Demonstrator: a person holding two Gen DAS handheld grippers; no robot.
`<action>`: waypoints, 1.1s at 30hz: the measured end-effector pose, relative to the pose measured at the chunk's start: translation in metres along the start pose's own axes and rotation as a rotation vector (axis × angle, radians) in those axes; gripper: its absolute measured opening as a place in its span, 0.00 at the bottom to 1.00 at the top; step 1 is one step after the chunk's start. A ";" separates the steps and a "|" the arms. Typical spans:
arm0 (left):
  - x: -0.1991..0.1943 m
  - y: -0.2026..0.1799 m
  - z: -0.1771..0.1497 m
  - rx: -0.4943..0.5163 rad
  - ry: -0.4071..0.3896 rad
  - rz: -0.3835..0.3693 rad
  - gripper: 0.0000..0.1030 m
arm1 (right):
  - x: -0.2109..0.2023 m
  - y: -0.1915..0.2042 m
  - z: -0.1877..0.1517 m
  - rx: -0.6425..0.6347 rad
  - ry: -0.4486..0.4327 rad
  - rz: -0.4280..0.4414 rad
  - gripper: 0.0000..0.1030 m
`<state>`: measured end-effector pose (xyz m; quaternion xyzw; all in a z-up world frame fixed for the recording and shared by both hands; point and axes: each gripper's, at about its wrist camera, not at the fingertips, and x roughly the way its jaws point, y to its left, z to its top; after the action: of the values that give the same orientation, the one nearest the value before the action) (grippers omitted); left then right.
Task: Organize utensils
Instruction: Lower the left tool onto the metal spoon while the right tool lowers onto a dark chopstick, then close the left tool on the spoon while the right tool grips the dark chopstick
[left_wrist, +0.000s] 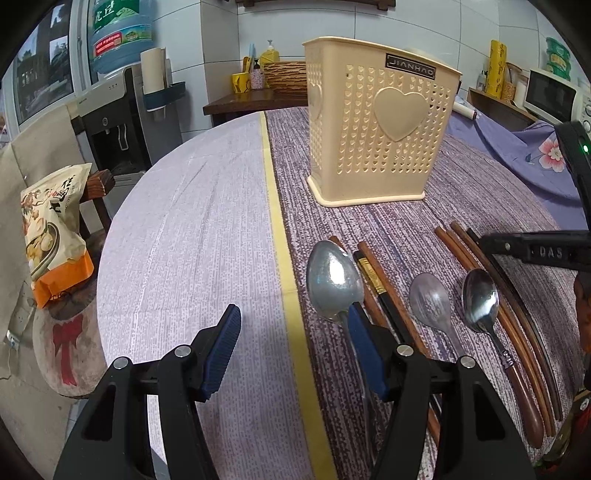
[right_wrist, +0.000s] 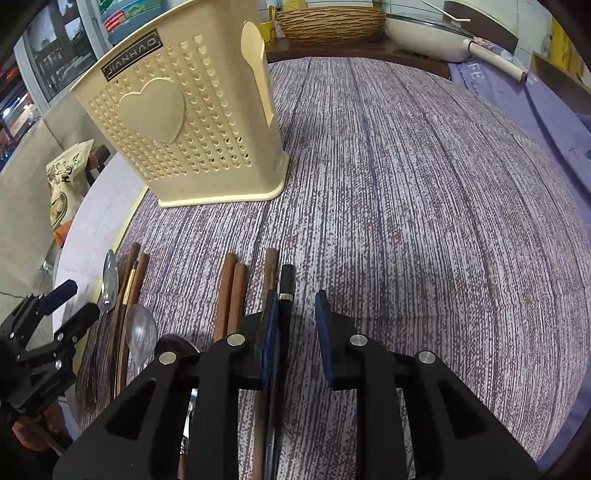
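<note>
Cream plastic holder (left_wrist: 380, 122) stands upright on the purple cloth (right_wrist: 406, 184), spoons and chopsticks (left_wrist: 391, 295) in a row before it. Left gripper (left_wrist: 295, 350) gapes wide, empty, over the big spoon (left_wrist: 332, 280), hiding its handle. Right gripper (right_wrist: 295, 332) is narrow, its left pad beside a black chopstick (right_wrist: 286, 295); can't tell if it's pinched.

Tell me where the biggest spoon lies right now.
In the left wrist view the biggest spoon lies on the striped cloth, beside the yellow strip, left of the chopsticks.

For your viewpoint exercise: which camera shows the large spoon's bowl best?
The left wrist view: the large spoon lies face-up and close. The right wrist view shows it only edge-on, far left.
</note>
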<state>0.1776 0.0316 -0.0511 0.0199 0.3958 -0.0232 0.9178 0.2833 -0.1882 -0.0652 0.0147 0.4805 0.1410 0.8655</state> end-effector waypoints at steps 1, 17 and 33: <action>0.000 0.002 0.000 -0.005 0.001 0.001 0.57 | -0.001 0.003 -0.002 -0.020 -0.001 -0.017 0.20; 0.004 -0.004 0.008 0.003 0.004 -0.008 0.56 | -0.001 0.028 -0.015 -0.102 -0.045 -0.098 0.20; 0.027 -0.025 0.025 -0.066 0.055 0.007 0.53 | -0.003 0.025 -0.017 -0.079 -0.071 -0.084 0.19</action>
<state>0.2134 0.0046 -0.0541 -0.0084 0.4215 -0.0066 0.9068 0.2618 -0.1667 -0.0683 -0.0348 0.4438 0.1229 0.8870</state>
